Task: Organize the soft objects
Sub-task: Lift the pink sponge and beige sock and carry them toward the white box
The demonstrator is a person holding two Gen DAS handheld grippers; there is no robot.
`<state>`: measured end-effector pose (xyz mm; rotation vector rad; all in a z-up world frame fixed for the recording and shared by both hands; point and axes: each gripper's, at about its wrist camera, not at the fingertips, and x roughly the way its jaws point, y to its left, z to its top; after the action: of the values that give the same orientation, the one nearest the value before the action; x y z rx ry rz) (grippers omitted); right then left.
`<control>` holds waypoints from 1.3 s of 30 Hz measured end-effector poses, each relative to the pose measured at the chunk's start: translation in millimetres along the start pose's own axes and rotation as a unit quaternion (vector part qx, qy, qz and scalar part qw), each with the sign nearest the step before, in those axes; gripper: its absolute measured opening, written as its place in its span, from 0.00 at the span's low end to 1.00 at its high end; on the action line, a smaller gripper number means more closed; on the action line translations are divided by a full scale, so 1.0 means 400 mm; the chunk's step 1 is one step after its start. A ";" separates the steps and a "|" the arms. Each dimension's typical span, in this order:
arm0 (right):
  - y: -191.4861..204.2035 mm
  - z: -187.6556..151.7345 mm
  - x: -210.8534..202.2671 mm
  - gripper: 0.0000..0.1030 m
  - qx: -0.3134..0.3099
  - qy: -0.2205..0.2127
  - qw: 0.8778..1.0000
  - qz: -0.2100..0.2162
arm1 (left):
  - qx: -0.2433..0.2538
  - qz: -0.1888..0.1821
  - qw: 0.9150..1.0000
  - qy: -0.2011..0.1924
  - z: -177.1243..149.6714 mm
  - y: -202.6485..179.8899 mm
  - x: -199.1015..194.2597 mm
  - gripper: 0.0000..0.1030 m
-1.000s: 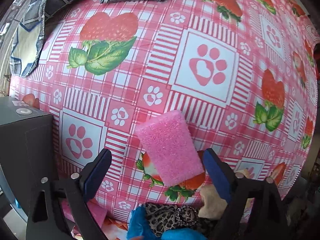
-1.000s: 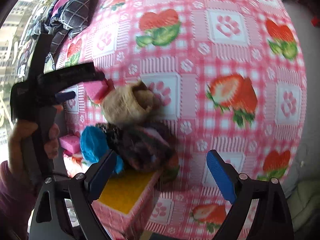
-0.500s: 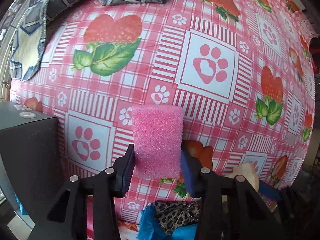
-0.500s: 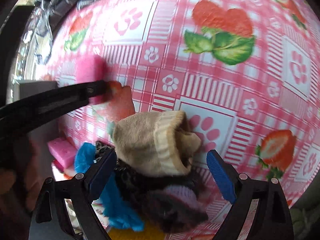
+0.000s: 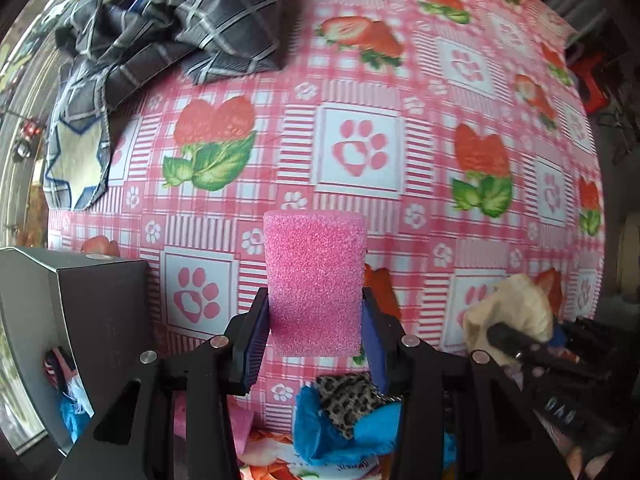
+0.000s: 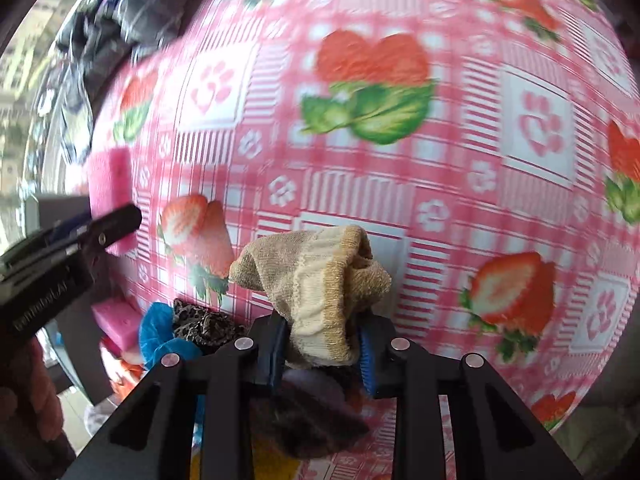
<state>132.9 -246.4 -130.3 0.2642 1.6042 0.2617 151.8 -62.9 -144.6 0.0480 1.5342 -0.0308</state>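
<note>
Left gripper (image 5: 314,338) clamps pink sponge (image 5: 315,280); right gripper (image 6: 322,354) clamps beige sock (image 6: 320,288), both lifted, presumably for sorting.

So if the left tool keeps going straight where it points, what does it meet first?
Probably just the pink tablecloth: the left tool, clamped on the pink sponge, has only bare cloth ahead. Depth is unclear.

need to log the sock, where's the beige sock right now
The beige sock is clamped in the right gripper, held above the strawberry tablecloth and just beyond the leopard-print cloth; the left wrist view shows it at far right.
</note>
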 end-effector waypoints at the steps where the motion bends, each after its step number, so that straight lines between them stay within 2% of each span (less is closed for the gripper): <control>1: -0.018 -0.001 -0.013 0.30 0.007 -0.003 1.000 0.003 | 0.003 -0.003 1.000 -0.001 -0.003 -0.015 -0.015 0.45; 7: -0.092 -0.048 -0.073 0.30 0.047 -0.021 0.999 0.015 | 0.027 -0.005 0.999 -0.017 -0.051 -0.074 -0.076 0.45; 10: -0.124 -0.074 -0.092 0.30 0.064 -0.029 0.997 0.016 | 0.036 -0.009 0.999 -0.023 -0.053 -0.046 -0.060 0.45; 16: -0.166 -0.116 -0.128 0.30 0.083 -0.041 0.996 0.011 | 0.052 -0.008 0.998 -0.038 -0.078 -0.054 -0.091 0.45; 25: -0.166 -0.171 -0.135 0.30 0.091 -0.045 0.995 0.004 | 0.049 -0.008 0.998 -0.043 -0.118 -0.046 -0.088 0.45; 39: -0.126 -0.274 -0.160 0.30 0.108 -0.052 0.993 0.015 | 0.059 -0.006 0.998 -0.034 -0.269 0.023 -0.098 0.45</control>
<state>26.2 -315.8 -81.2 0.4604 1.5265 0.0954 43.4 -48.8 -109.0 0.1299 1.4626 -0.1309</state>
